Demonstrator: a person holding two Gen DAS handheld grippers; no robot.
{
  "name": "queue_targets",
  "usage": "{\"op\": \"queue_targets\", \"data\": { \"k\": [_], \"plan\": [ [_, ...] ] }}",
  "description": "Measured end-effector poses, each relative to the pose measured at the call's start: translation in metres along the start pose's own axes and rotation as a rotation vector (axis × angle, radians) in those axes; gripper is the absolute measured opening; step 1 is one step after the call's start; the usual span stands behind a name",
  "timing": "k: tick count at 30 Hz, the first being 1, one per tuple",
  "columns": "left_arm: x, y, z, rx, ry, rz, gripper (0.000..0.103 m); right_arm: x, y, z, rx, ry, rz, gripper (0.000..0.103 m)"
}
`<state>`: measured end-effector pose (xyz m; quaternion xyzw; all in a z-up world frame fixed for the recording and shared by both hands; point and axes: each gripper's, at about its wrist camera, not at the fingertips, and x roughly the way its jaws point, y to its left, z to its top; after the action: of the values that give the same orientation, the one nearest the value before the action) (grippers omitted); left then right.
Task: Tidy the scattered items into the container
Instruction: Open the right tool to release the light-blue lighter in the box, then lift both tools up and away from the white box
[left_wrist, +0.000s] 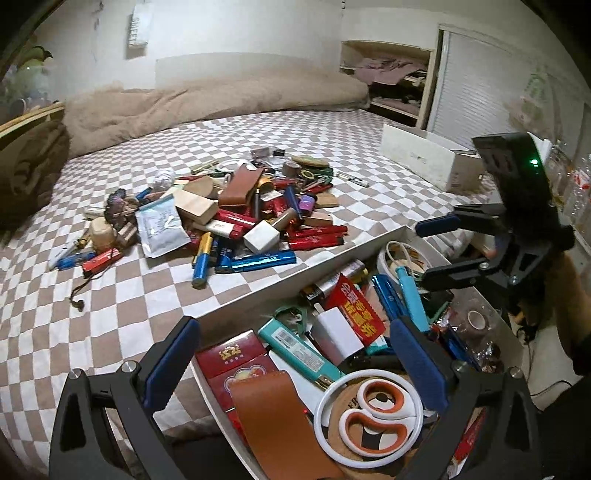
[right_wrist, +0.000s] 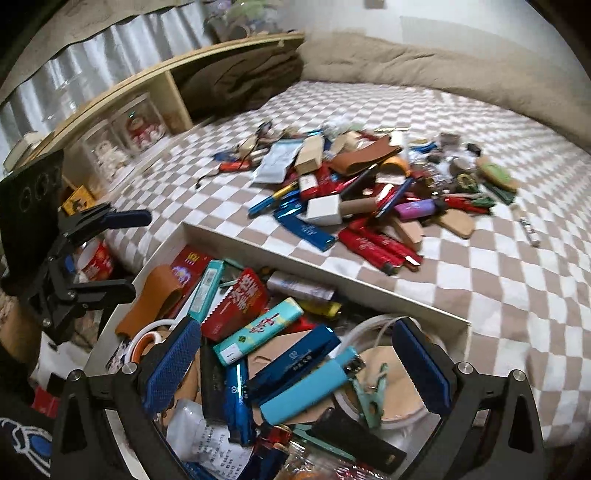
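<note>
A white open box sits at the near edge of the checkered bed, packed with lighters, a red cigarette pack, a brown leather sleeve, a white ring and a light blue lighter. Farther out on the bed lies a pile of scattered items: lighters, batteries, wooden blocks, a white cube, a packet. My left gripper hovers open over the box's left part, holding nothing. My right gripper hangs open over its right part, also holding nothing.
A long white carton lies on the bed at the far right. A beige duvet and a brown blanket line the back and left. A wooden shelf with glass jars borders the bed's left side.
</note>
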<state>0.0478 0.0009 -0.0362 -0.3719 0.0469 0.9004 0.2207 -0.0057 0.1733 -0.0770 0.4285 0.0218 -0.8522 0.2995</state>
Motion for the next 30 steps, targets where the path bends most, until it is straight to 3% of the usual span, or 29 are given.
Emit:
{"op": "queue_targets", "data": {
  "k": [19,26,30],
  "plan": [
    [-0.036,-0.018,0.022,-0.081,-0.109,0.151,0.103,-0.059,0.011,0.005,0.048,-0.208,-0.142,0.103],
    [-0.054,-0.018,0.028,-0.166,-0.188,0.152,0.103,-0.080,0.015,0.005,0.062,-0.266,-0.176,0.103],
    [-0.061,-0.019,0.031,-0.192,-0.213,0.214,0.103,-0.088,0.018,0.005,0.058,-0.292,-0.216,0.103]
  ]
}}
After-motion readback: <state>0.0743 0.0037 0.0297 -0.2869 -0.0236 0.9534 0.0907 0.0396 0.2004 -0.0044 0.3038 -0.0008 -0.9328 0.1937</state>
